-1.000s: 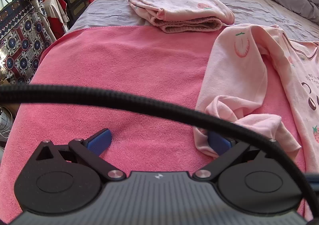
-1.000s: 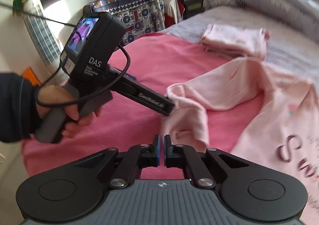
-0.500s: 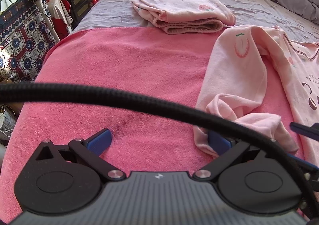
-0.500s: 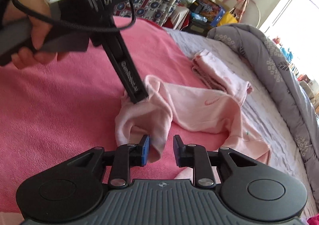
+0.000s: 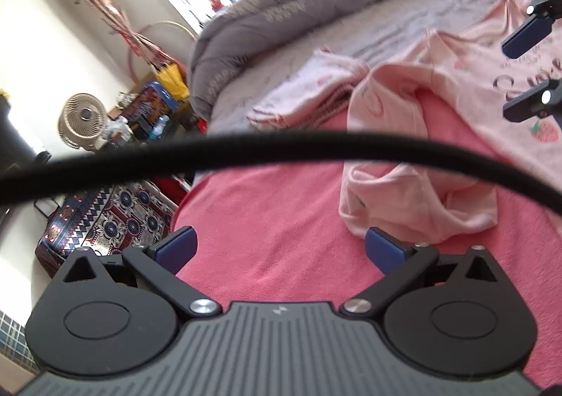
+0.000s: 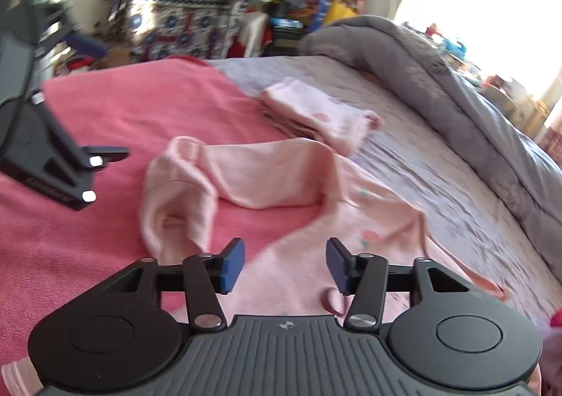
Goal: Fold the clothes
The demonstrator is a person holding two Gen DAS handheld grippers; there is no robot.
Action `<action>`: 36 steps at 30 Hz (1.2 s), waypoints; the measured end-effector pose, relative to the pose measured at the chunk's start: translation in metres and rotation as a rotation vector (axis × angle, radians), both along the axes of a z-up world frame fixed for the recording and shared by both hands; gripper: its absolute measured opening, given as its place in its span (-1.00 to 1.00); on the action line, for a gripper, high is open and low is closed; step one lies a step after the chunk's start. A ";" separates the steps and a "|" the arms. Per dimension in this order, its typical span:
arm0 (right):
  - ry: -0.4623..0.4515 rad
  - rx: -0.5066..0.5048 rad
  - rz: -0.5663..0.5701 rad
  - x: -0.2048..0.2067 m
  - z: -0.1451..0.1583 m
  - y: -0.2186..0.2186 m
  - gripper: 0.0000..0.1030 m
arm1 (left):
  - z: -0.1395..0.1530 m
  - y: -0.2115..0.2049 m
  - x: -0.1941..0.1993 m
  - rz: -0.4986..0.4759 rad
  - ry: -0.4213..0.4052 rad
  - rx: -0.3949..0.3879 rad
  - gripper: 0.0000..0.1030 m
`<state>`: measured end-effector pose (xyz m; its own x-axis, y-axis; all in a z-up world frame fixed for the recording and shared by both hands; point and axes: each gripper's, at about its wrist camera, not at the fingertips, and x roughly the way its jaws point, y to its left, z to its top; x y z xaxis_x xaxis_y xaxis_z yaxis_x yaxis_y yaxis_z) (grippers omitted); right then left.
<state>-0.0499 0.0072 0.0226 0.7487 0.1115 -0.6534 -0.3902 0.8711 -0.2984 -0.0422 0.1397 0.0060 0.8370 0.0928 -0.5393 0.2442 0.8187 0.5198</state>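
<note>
A pale pink long-sleeved shirt (image 5: 491,79) with strawberry prints and lettering lies spread on the bed. Its sleeve (image 6: 253,174) runs left and ends in a crumpled cuff (image 5: 414,209). My left gripper (image 5: 279,246) is wide open above the red-pink towel, with the cuff just beyond its right pad and nothing between the jaws. My right gripper (image 6: 285,264) hovers over the shirt's body (image 6: 298,276). Its jaws are opening and the pads press on nothing. It also shows at the right edge of the left wrist view (image 5: 516,74).
A folded pink garment (image 6: 316,111) sits on the grey sheet behind the sleeve. A red-pink towel (image 5: 274,213) covers the near bed. A grey quilt (image 6: 421,79) is piled along the far side. A fan (image 5: 82,118) and a patterned cloth (image 5: 116,220) stand beside the bed.
My right gripper's jaws went from shut to well apart as it shifted over the shirt's body. My left gripper stayed open while it rolled and swung away from the cuff.
</note>
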 end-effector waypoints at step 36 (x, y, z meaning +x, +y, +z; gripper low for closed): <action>0.173 0.025 -0.270 -0.031 -0.036 -0.052 0.34 | -0.055 0.020 0.027 0.132 0.147 -0.469 1.00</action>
